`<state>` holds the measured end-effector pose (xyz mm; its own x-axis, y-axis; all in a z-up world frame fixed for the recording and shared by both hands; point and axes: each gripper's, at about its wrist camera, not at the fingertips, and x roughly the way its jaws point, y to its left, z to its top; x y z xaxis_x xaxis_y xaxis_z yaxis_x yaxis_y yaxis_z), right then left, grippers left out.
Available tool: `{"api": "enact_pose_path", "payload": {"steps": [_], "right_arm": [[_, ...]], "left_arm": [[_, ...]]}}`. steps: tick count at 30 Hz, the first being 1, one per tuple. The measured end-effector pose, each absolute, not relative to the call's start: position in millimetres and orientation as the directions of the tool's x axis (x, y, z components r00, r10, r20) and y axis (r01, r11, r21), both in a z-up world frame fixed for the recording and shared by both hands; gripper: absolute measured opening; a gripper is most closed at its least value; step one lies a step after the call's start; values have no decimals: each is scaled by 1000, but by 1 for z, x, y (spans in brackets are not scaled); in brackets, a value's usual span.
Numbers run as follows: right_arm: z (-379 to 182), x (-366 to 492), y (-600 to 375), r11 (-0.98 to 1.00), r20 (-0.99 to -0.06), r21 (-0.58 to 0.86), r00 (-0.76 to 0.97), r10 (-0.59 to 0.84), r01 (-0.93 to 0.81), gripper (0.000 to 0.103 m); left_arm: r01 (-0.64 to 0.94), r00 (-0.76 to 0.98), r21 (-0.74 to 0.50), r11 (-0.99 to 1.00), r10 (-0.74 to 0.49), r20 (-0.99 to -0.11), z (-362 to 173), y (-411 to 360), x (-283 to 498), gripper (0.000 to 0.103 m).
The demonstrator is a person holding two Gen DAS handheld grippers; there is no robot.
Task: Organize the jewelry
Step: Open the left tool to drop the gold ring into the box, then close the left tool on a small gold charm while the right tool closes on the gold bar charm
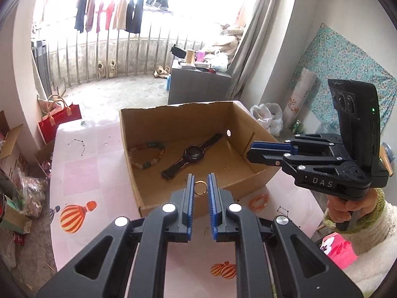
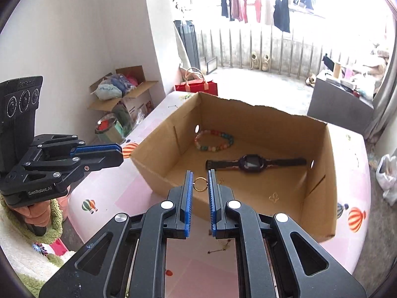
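A torn-edged cardboard box [image 1: 258, 171] [image 2: 158, 173] stands on the pink table. Inside lie a coloured bead bracelet [image 1: 148, 155] [image 2: 214, 140], a dark wristwatch [image 1: 193, 154] [image 2: 251, 162] and a small gold earring piece [image 1: 225, 166] [image 2: 273, 197]. My left gripper [image 1: 200, 181] hangs over the box's near wall, shut on a gold ring [image 1: 200, 187]. My right gripper [image 2: 200, 177] hovers above the box's near edge, shut on a second gold ring [image 2: 200, 184]. Each gripper shows in the other's view, the right gripper [image 1: 250, 151] by the box's right wall and the left gripper [image 2: 121, 154] by its left corner.
The pink tablecloth [image 1: 82, 168] carries balloon prints. A red bag [image 1: 59, 121] and an open carton of clutter [image 2: 124, 92] stand on the floor to the left. A grey cabinet [image 1: 198, 87] is behind the box, with plastic bags [image 1: 268, 116] to the right.
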<state>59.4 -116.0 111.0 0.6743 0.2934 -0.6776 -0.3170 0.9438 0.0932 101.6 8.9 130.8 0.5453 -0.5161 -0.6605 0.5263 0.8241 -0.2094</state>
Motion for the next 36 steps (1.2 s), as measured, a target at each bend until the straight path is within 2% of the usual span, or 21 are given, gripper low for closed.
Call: {"api": "enact_pose_path", "payload": {"steps": [5, 7, 12, 15, 17, 20, 22, 24, 27, 33, 36], "right_arm": [[86, 138, -136, 931, -826, 207, 457, 330, -299, 10], [68, 161, -138, 940, -868, 210, 391, 306, -268, 10], [44, 187, -144, 941, -911, 245, 276, 306, -234, 14], [39, 191, -152, 948, -917, 244, 271, 294, -202, 18], [41, 186, -156, 952, -908, 249, 298, 293, -179, 22], [49, 174, -163, 956, -879, 250, 379, 291, -153, 28], [59, 160, -169, 957, -844, 258, 450, 291, -134, 31], [69, 143, -175, 951, -804, 284, 510, 304, -121, 41], [77, 123, -181, 944, -750, 307, 580, 318, -121, 48], [90, 100, -190, 927, -661, 326, 657, 362, -183, 55], [101, 89, -199, 913, -626, 336, 669, 400, -232, 55]], "left_arm": [[489, 358, -217, 845, -421, -833, 99, -28, 181, 11], [469, 297, -204, 859, -372, -879, 82, -38, 203, 11], [460, 225, -193, 866, -324, -919, 61, -53, 225, 11], [450, 216, -198, 871, -321, -922, 57, -53, 230, 21], [459, 239, -186, 868, -323, -916, 60, -51, 228, 33], [492, 276, -170, 854, -339, -899, 70, -45, 222, 39], [502, 320, -155, 851, -349, -881, 80, -38, 216, 41], [513, 362, -153, 844, -375, -854, 93, -27, 206, 42], [521, 439, -125, 844, -391, -809, 113, -9, 182, 45], [504, 564, -22, 864, -348, -749, 127, 18, 119, 46], [461, 587, -26, 887, -327, -741, 115, 22, 89, 46]]}}
